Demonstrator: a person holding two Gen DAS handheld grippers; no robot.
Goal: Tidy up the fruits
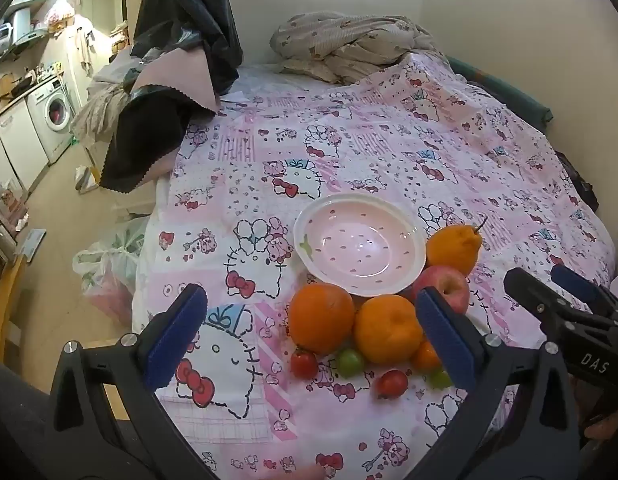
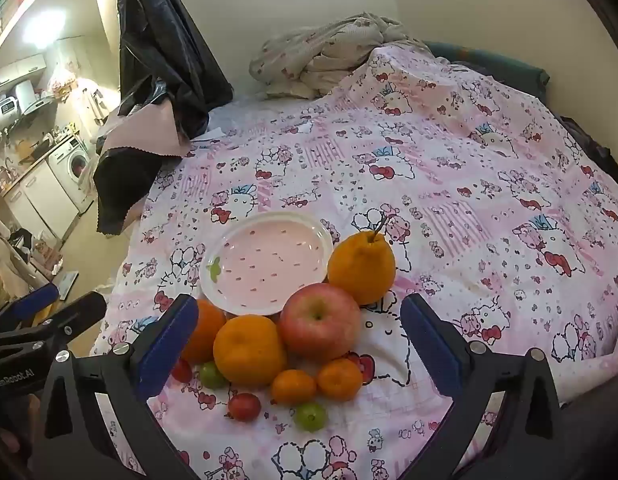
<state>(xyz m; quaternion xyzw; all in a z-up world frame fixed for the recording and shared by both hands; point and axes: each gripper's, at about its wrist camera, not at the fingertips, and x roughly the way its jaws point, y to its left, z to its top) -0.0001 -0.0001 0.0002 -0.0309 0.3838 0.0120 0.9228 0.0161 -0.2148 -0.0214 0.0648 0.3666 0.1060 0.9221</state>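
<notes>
A pink plate [image 1: 361, 240] [image 2: 265, 260] sits empty on the patterned bedsheet. Around its near side lie a red apple [image 1: 447, 286] [image 2: 319, 328], a yellow-orange pear-shaped fruit [image 1: 455, 248] [image 2: 361, 266], two large oranges [image 1: 321, 316] [image 1: 387, 330] [image 2: 247, 350], two small tangerines [image 2: 293, 387] [image 2: 340, 379], red cherry tomatoes [image 1: 304, 364] [image 2: 244, 407] and green ones [image 1: 351, 362] [image 2: 310, 416]. My left gripper [image 1: 309, 332] is open and empty, near the fruit pile. My right gripper [image 2: 299, 344] is open and empty, just short of the pile; it also shows in the left wrist view [image 1: 549, 284].
A Hello Kitty sheet [image 1: 389, 152] covers the bed. Crumpled bedding [image 1: 349, 40] lies at the far end. Black and pink cloth [image 1: 169, 80] hangs at the bed's left corner. Plastic bags [image 1: 105, 268] sit on the floor to the left, with a washing machine [image 1: 55, 114] beyond.
</notes>
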